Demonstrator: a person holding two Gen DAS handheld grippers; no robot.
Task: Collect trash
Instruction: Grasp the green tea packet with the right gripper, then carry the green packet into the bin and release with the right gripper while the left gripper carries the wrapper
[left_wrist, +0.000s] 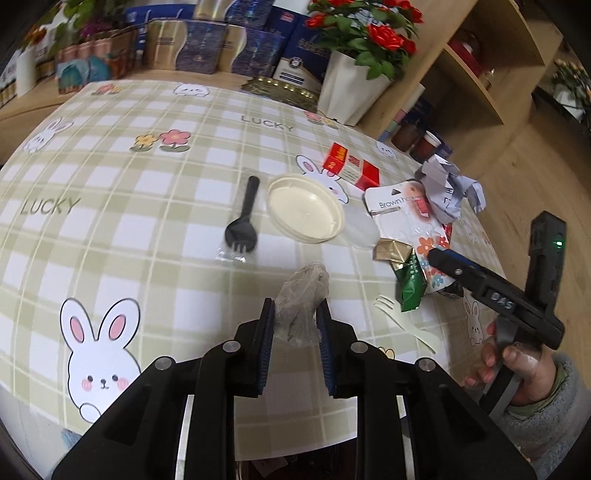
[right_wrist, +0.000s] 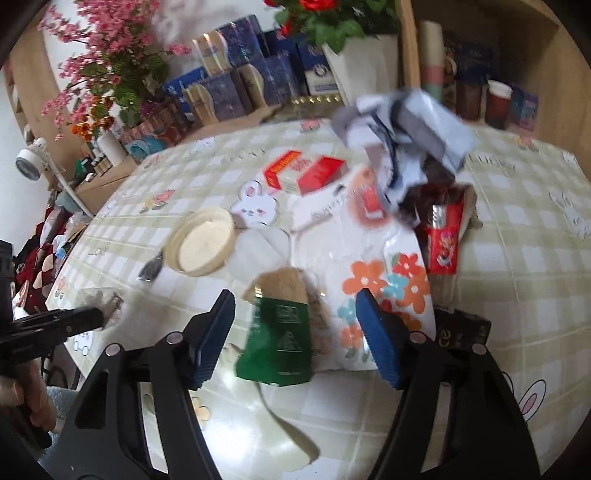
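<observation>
Plastic film (left_wrist: 301, 306), thin, clear and crumpled, is sitting clamped between the ribbed blue pads of the left gripper (left_wrist: 295, 325), above the checked glossy tablecloth (left_wrist: 129, 221). At two o'clock, the right gripper (right_wrist: 295, 332) is hanging with jaws apart over one green foil wrapper (right_wrist: 277, 343). One round cream lid (left_wrist: 304, 208) and one black spork (left_wrist: 242, 218) are lying at twelve.

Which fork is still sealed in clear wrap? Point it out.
The black fork, left of the round lid; clear film surrounds it. The pale fork near the green packet lies bare.
</observation>
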